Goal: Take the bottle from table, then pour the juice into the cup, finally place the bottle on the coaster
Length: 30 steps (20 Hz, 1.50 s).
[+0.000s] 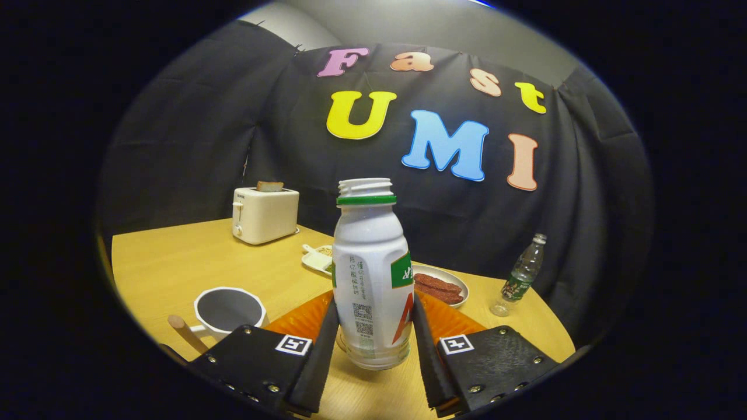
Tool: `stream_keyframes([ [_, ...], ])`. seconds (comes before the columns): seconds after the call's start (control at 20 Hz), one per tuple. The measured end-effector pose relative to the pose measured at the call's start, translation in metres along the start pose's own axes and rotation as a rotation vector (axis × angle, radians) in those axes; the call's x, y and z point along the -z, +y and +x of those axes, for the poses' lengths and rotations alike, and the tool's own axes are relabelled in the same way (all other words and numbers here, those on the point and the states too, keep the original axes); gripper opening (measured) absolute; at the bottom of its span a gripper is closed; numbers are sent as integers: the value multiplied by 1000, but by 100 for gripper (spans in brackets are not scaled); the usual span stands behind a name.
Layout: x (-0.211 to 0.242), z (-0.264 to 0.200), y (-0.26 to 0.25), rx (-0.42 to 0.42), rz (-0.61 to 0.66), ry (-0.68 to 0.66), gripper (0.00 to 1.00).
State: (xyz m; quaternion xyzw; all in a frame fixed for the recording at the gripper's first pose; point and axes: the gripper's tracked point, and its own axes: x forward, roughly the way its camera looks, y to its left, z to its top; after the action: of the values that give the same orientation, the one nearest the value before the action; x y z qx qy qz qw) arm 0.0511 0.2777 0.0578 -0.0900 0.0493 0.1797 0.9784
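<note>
Fingers (373, 350) clamped on uncapped white bottle (370, 274), one per side, bottle upright between them, base at tabletop (169, 256) level. Orange coaster (449, 321) just behind bottle. Cup (229, 310) just ahead of left finger. Toaster (264, 214), plate of sausages (442, 286), clear water bottle (521, 274) beyond.

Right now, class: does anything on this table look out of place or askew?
Nothing stands out. The uncapped bottle stands upright between the tool's fingers, which press its sides; the cup sits upright beside it, with no spill around them.
</note>
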Motion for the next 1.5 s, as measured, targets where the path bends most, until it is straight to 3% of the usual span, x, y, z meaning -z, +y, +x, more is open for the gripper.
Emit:
stream_keyframes([
  [0.5,35,60,-4,13,148,17,65],
  [1.05,49,70,-10,19,242,-34,65],
  [1.5,50,68,-8,21,231,-72,66],
])
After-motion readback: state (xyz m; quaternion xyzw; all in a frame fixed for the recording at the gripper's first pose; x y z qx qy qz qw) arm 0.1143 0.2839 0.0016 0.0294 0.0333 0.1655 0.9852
